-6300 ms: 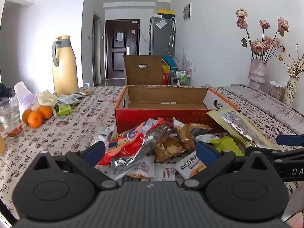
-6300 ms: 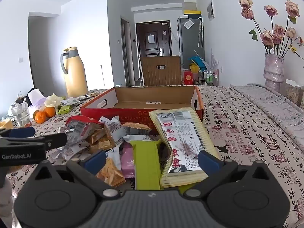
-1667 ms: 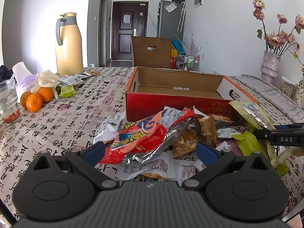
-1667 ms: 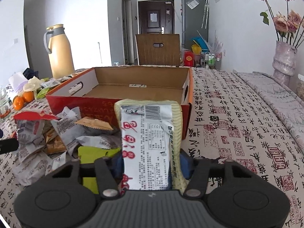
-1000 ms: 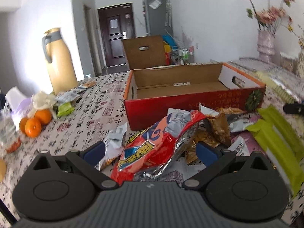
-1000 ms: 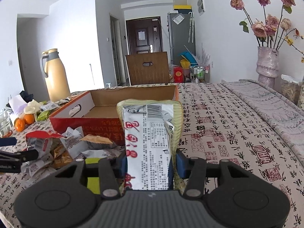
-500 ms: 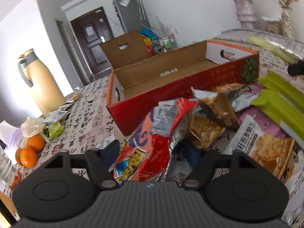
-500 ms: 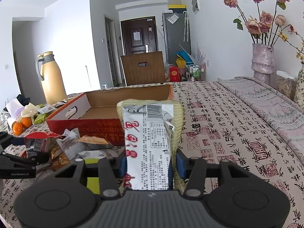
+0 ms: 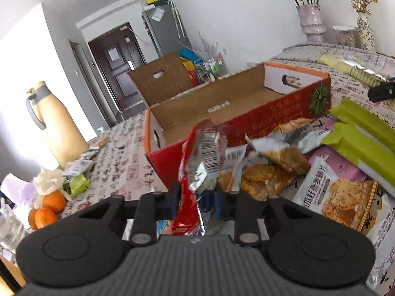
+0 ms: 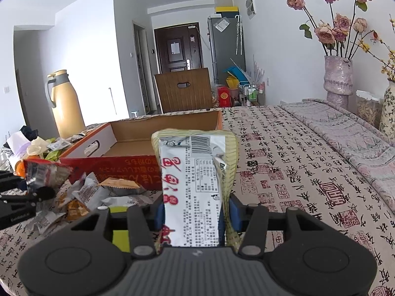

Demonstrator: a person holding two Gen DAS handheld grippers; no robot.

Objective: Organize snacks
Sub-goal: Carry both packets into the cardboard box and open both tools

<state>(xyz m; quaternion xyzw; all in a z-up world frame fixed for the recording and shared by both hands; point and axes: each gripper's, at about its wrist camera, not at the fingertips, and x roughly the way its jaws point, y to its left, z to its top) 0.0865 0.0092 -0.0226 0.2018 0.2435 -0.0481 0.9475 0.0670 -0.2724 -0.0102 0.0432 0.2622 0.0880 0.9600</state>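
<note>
The left tool (image 9: 196, 201) pinches a crinkled red-and-silver foil snack bag (image 9: 201, 165), barcode showing, raised before the open red cardboard box (image 9: 246, 120). The right tool (image 10: 196, 212) clamps a long pale-yellow plastic cracker packet (image 10: 195, 185) with red Chinese characters and a barcode, above the calligraphy-printed cloth on the tabletop (image 10: 296, 172).

Crinkled glossy foil on the red snack bag (image 9: 201, 162) — matt brown cardboard inside the box (image 9: 222, 109).
</note>
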